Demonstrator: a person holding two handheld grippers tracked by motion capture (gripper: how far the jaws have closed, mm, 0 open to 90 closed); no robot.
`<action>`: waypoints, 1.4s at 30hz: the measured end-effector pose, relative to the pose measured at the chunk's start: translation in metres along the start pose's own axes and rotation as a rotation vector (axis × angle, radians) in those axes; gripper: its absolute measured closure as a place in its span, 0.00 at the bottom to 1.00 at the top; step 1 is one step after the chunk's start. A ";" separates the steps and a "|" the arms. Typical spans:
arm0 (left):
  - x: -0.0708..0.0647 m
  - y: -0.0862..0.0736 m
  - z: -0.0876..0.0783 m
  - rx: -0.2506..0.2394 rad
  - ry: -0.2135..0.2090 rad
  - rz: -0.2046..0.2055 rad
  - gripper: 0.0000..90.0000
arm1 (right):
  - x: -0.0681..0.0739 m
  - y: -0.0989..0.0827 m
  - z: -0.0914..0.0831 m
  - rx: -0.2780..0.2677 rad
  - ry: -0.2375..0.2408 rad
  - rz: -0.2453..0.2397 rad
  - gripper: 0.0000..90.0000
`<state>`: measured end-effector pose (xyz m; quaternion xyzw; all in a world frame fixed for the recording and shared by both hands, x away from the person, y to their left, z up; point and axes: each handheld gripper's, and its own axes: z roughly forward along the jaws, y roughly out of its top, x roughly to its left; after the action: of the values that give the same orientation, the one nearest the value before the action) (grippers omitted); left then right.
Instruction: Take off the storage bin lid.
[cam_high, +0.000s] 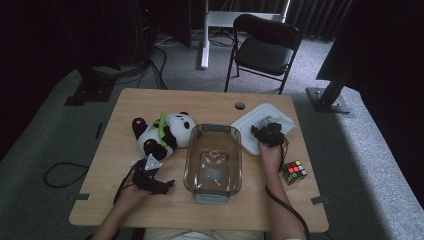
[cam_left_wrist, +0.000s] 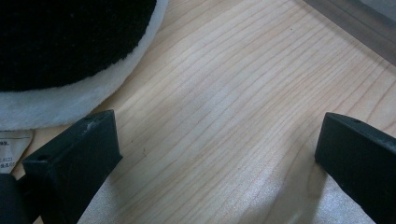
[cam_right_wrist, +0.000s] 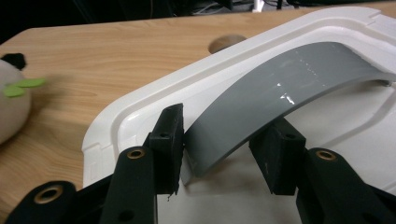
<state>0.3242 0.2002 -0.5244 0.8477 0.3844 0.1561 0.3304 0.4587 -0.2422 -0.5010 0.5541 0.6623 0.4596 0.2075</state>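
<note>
We are working with the right hand-held gripper (cam_right_wrist: 222, 149) over the white lid (cam_right_wrist: 327, 154), which is lying flat on the far right part of the table (cam_high: 210, 102), just beside the clear container (cam_high: 213, 159) it probably belongs to. In the right gripper view, the 2 black jaws are standing on either side of the lid's grey arched handle (cam_right_wrist: 280, 93); the left jaw is touching or nearly touching the strap's edge, while the right one is sitting behind it, so we cannot tell whether they are really pinching it yet. We are judging the lid as light, stiff plastic with a smooth, slightly slippery handle; the strap looks thin and may flex, so we are taking it near its middle to keep the lid level.

Our left hand-held gripper (cam_high: 152, 181) is resting released near the table's front, jaws wide apart with bare wood between them, just beside the plush panda (cam_high: 159, 131). A puzzle cube (cam_high: 294, 171) is sitting by our right wrist. The handle's far end is getting cut off at the frame edge, and the high view is too dim to show the grip.
</note>
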 end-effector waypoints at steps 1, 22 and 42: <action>0.000 0.000 0.000 0.000 0.000 0.000 0.00 | -0.002 -0.002 0.001 0.006 -0.002 0.004 0.61; 0.000 0.000 0.000 0.000 0.000 0.000 0.00 | -0.016 -0.009 0.014 0.114 -0.008 0.059 0.55; 0.000 0.000 0.000 0.000 0.000 0.000 0.00 | 0.000 0.002 0.005 0.153 -0.080 -0.017 0.26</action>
<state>0.3242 0.2003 -0.5243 0.8478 0.3845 0.1560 0.3303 0.4642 -0.2402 -0.5017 0.5806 0.6913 0.3834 0.1951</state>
